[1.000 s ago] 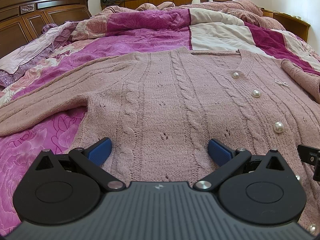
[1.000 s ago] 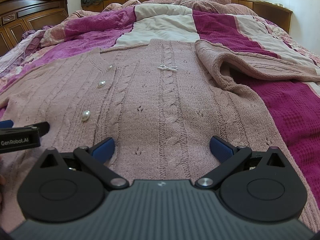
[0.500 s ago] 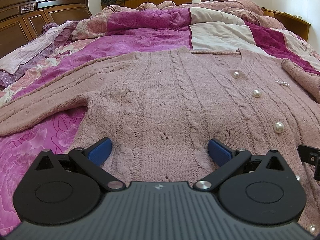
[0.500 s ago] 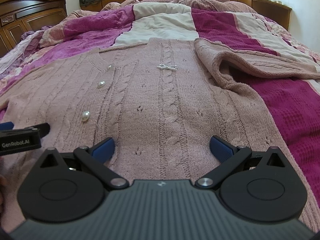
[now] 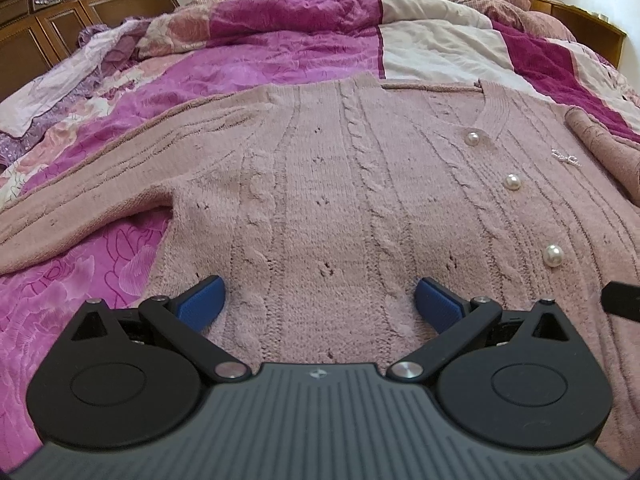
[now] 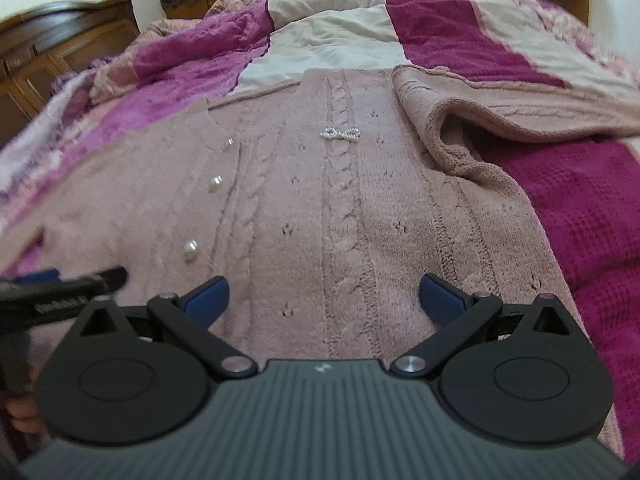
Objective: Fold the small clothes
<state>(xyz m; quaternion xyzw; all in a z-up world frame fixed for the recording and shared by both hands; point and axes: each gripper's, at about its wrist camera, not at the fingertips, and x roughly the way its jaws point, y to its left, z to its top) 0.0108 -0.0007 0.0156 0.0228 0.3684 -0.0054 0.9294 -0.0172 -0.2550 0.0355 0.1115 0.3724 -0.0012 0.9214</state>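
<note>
Cardigan [image 5: 320,200] lies flat on the bed's quilt [image 5: 280,52], pearl buttons [image 5: 513,181] toward three o'clock. Left gripper [image 5: 318,300] and right gripper [image 6: 323,298] both gape wide above its hem, holding nothing.

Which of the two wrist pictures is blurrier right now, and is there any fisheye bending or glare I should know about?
Right wrist view: clearly blurrier, smeared toward the left edge, where the left gripper and the headboard streak. Left wrist view: sharp, the cardigan cables and pearl buttons crisp. Both views: fisheye bowing at the edges; soft, even daylight, no strong glare, only small highlights on the buttons.
</note>
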